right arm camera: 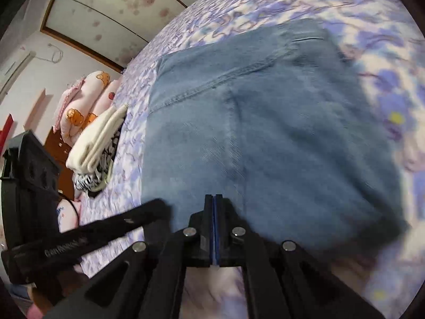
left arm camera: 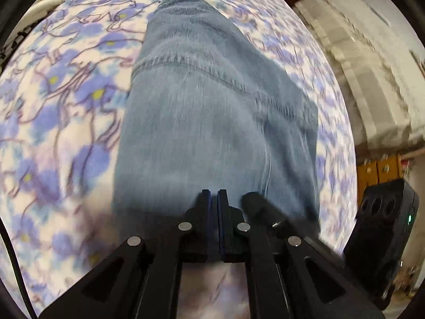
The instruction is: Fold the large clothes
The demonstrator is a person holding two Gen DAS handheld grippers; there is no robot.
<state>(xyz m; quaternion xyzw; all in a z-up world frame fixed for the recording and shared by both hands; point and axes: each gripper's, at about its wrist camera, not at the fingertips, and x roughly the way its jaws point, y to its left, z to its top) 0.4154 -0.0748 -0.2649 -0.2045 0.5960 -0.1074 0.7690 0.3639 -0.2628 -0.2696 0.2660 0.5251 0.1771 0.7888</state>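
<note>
So the jeans [left arm camera: 212,101] are lying flat on the floral bedspread [left arm camera: 58,85], already doubled over into a fairly compact block, with the near edge sitting right at the tips of both grippers. From the left gripper [left arm camera: 214,195] the denim runs straight ahead, long axis pointing away toward the far edge of the bed, narrowing as it goes. The right gripper [right arm camera: 214,199] sits at the same near edge, just beside the left one (you can see each one poking into the other's view).

Both sets of jaws are clamped tight. Whether any denim is pinched between them, I honestly can't tell, since the frames are blurry and the pads look pressed together right at the fabric edge.

My guess is the next fold goes lengthwise, near edge carried up toward the far end. Both hands are equally close. A stack of folded clothes [right arm camera: 98,143] sits near the bed's left edge.
</note>
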